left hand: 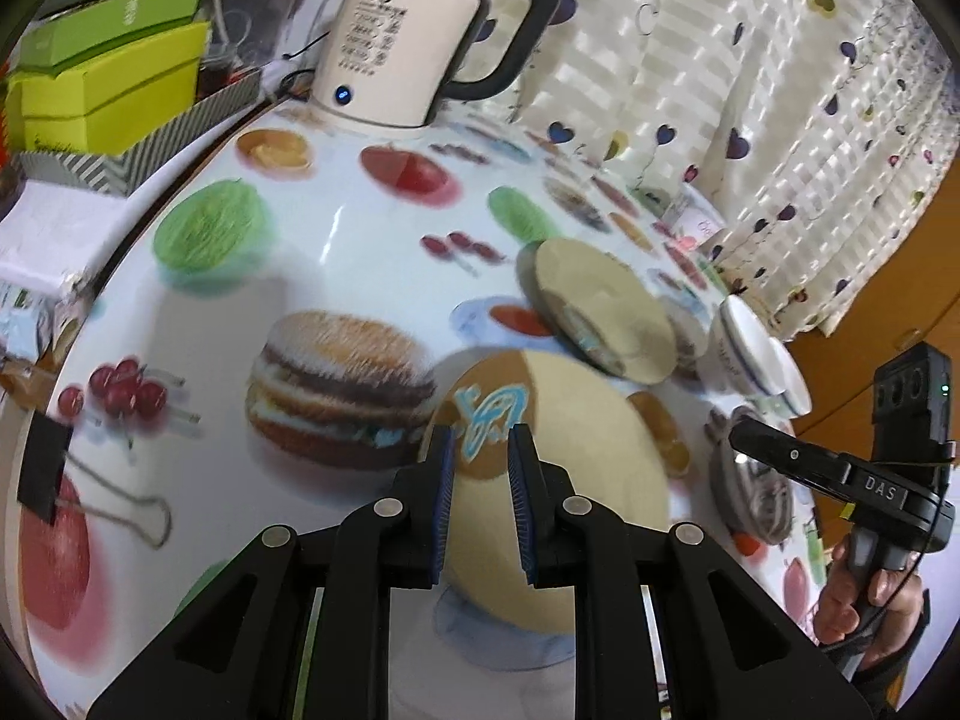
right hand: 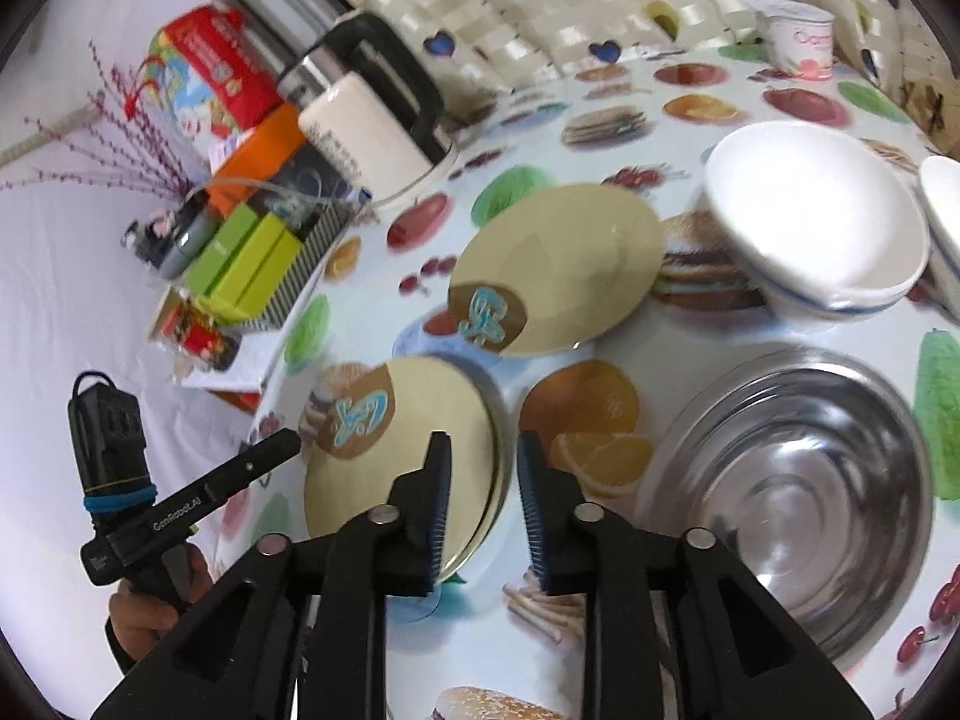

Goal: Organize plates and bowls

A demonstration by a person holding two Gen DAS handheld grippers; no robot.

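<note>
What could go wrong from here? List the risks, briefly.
1. The near plate's rim sits between the right gripper's parted fingers. A sideways pull could drag or tip it on the glossy tablecloth.
2. The steel bowl lies close beside that gripper, so a swing might knock it.
3. The far plate lies near the white bowl. Sliding it could bump the bowl.
</note>
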